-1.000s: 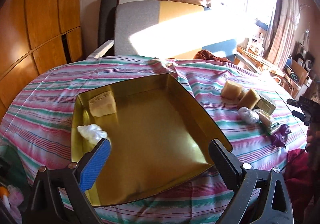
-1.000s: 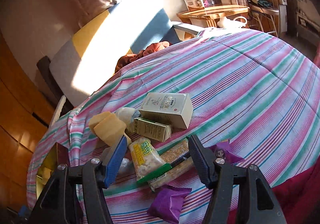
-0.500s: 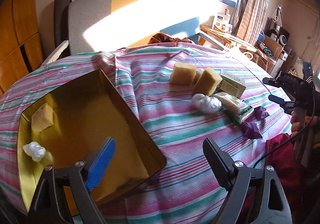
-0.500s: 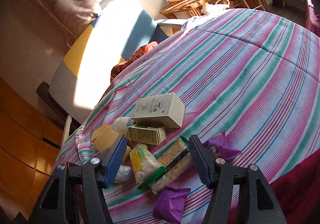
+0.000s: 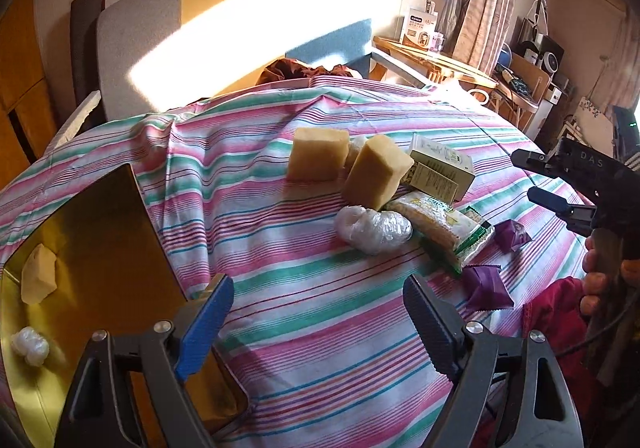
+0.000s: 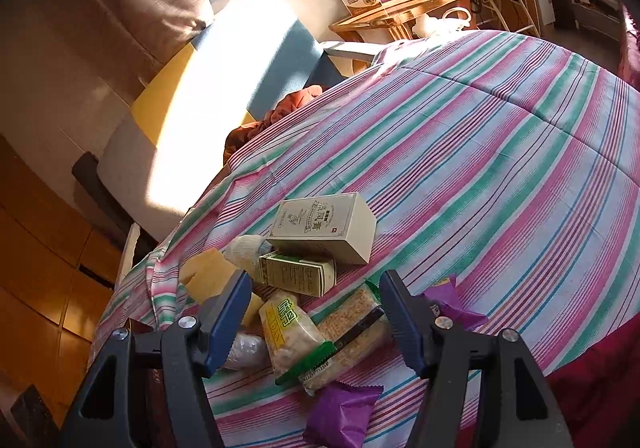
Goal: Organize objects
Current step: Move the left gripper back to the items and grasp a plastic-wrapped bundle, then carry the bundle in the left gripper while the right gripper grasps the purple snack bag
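Note:
My left gripper [image 5: 318, 288] hangs over bare striped cloth, its jaws closing with nothing between them. To its left lies a gold tray [image 5: 100, 240] holding a yellow sponge piece [image 5: 38, 280] and a white plastic wad [image 5: 30, 346]. Ahead is a pile: two yellow sponge blocks [image 5: 318, 159], a wrapped ball [image 5: 372, 230], snack packets [image 5: 452, 228], boxes [image 5: 440, 167] and purple wrappers [image 5: 486, 288]. My right gripper [image 6: 316, 284] stands open just above the snack packets [image 6: 292, 332], not touching them. It also shows at the right edge of the left wrist view, right gripper [image 5: 530, 177].
A large white box [image 6: 324, 228] and a small green box [image 6: 296, 274] lie beyond the packets, a purple wrapper [image 6: 344, 412] in front. A sofa [image 5: 240, 27] stands behind the table, a wooden side table [image 6: 400, 7] beyond. A person's hand [image 5: 596, 280] holds the right gripper.
The left wrist view has swung from over the gold tray to the right, toward the pile, and its jaws have narrowed. The right gripper stays over the packets, slightly rolled.

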`<state>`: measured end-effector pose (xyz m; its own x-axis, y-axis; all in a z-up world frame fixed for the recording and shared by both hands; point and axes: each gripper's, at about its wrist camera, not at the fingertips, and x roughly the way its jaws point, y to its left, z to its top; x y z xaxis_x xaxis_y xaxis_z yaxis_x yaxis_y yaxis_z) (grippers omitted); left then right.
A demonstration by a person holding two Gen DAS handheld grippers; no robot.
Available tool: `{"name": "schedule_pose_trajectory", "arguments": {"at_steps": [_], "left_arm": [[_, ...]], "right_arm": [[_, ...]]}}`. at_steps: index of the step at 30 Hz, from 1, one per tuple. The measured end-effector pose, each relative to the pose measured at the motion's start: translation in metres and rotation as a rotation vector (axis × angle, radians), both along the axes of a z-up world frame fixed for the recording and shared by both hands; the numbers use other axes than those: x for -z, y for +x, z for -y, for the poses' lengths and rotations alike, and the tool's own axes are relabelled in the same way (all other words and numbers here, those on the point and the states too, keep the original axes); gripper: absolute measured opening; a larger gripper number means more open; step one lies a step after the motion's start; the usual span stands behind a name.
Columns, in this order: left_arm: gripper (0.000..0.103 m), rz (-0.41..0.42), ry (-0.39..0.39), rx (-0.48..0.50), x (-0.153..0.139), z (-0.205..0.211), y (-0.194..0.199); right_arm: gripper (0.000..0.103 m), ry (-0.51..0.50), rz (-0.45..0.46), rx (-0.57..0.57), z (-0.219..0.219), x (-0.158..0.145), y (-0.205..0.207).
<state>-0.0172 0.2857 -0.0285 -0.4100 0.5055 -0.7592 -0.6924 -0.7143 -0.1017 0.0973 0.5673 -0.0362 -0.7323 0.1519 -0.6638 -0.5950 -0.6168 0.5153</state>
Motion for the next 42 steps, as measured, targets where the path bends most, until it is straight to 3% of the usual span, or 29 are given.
{"name": "schedule_pose_trajectory", "arguments": {"at_steps": [7,14,19,21,23,24,26,35,42], "left_arm": [[0.082,0.047,-0.048,0.027,0.021,-0.027,-0.01],[0.084,0.105,-0.045,0.032,0.038,-0.071,-0.032],[0.097,0.161,-0.032,-0.031,0.053,-0.094,-0.057],[0.097,0.17,-0.044,-0.048,0.061,-0.102,-0.063],[0.085,0.179,-0.05,-0.023,0.07,-0.107,-0.063],[0.07,0.191,-0.04,-0.001,0.075,-0.107,-0.061],[0.054,0.169,-0.003,0.028,0.073,-0.102,-0.054],[0.049,0.13,0.023,0.077,0.059,-0.061,-0.025],[0.049,0.127,0.057,0.117,0.044,-0.029,0.008]], "right_arm": [[0.067,-0.028,0.01,0.004,-0.002,0.005,0.0],[0.067,-0.066,-0.003,0.032,-0.007,0.008,0.006],[0.067,-0.089,-0.017,0.053,-0.012,0.01,0.01],[0.067,-0.106,-0.031,0.093,-0.017,0.011,0.017],[0.067,-0.134,-0.043,0.141,-0.023,0.014,0.025],[0.067,-0.152,-0.048,0.16,-0.027,0.017,0.029],[0.067,-0.182,-0.049,0.182,-0.031,0.021,0.032],[0.067,-0.182,0.015,0.202,-0.032,0.027,0.029],[0.067,-0.144,0.213,0.257,-0.035,0.043,0.019]]}}
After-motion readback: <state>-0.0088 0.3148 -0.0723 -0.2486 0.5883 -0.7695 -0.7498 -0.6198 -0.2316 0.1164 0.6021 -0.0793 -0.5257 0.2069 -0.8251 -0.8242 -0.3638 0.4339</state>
